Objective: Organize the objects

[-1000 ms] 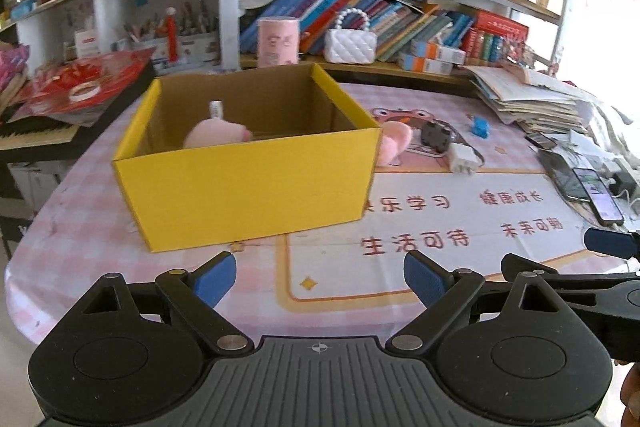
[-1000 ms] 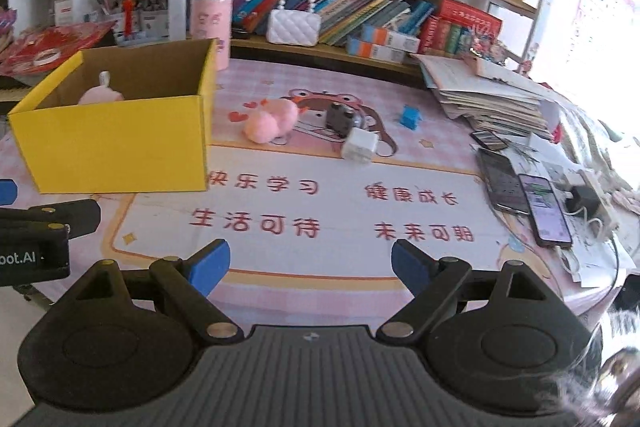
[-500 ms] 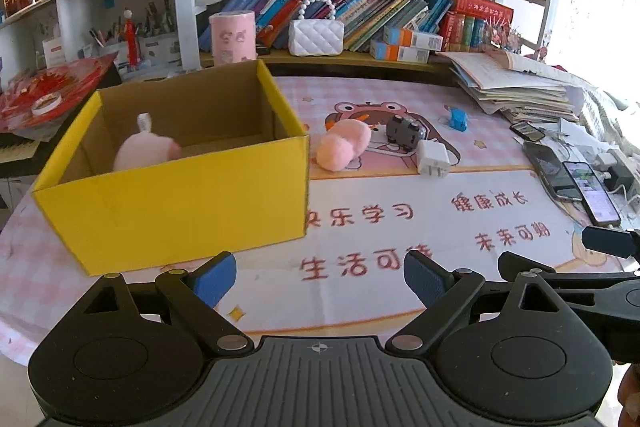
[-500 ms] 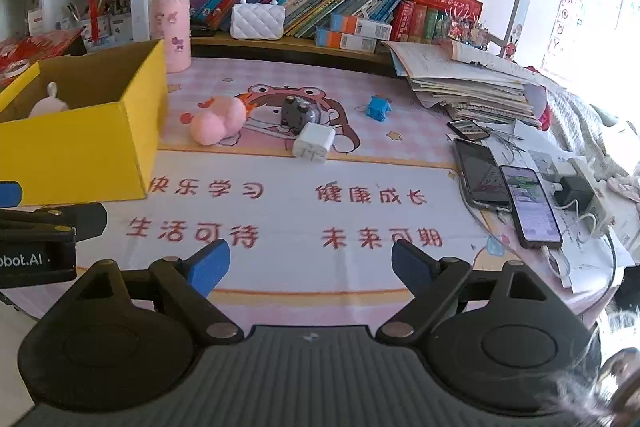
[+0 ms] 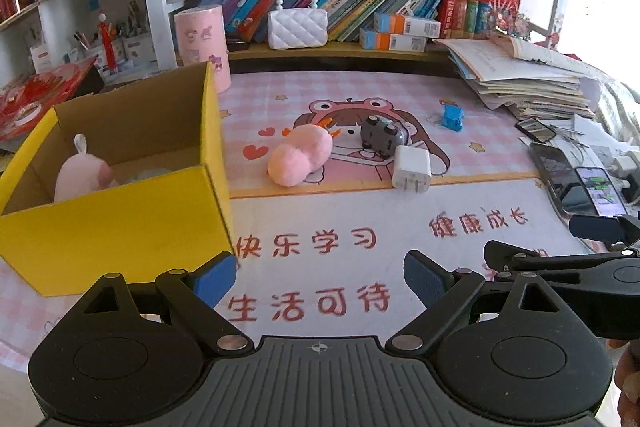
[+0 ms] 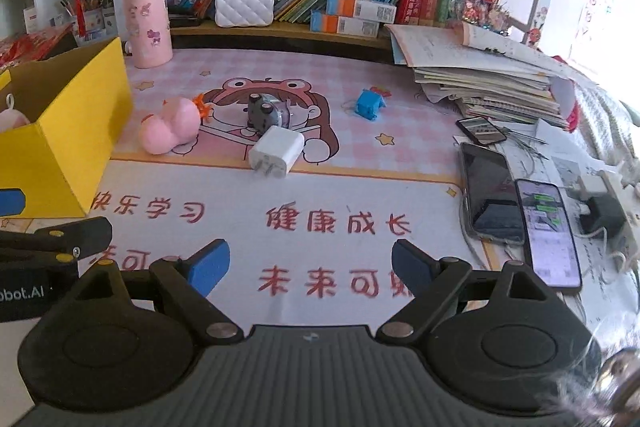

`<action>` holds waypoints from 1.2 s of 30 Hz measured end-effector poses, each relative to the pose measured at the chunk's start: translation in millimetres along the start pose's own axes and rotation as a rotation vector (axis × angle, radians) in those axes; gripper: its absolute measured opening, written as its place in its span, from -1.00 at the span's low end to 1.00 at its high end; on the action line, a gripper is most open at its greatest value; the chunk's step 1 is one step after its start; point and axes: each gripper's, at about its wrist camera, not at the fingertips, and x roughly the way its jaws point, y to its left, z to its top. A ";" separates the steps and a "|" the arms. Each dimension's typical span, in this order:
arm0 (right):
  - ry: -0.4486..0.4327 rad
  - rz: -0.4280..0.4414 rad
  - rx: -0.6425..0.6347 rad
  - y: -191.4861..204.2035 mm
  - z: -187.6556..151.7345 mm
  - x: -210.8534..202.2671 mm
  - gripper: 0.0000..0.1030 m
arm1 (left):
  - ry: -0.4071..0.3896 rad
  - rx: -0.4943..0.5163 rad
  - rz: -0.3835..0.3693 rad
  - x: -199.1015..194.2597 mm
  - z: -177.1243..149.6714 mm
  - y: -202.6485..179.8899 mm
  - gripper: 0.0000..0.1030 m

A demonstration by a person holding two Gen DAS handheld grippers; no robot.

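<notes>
Low over the near edge of the table mat (image 5: pixel 320 227), the left gripper (image 5: pixel 318 279) hangs with its blue pads spread wide and nothing between them; the right gripper (image 6: pixel 310 267) is just as wide and empty. Beyond them a pink plush toy (image 5: pixel 300 155), a grey toy car (image 5: pixel 380 137) and a white charger (image 5: pixel 412 169) sit close together, a small blue toy (image 5: pixel 452 117) farther back. At left, the yellow box (image 5: pixel 120 235) holds another pink plush (image 5: pixel 80 175).
</notes>
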 end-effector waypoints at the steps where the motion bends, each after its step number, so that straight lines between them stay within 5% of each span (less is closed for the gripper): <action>1: 0.000 0.007 -0.002 -2.6 1.9 2.6 0.71 | -0.003 -0.004 0.008 1.6 2.3 -2.3 0.80; 17: -0.004 0.117 -0.016 -35.2 32.6 44.7 0.65 | -0.021 -0.003 0.088 24.2 32.0 -32.1 0.79; 24: -0.002 0.197 -0.035 -37.2 45.9 67.9 0.22 | -0.084 0.036 0.109 32.7 51.9 -38.8 0.69; 36: -0.026 0.290 -0.153 -17.8 67.3 139.7 0.23 | -0.075 0.031 0.181 73.5 93.4 -32.1 0.53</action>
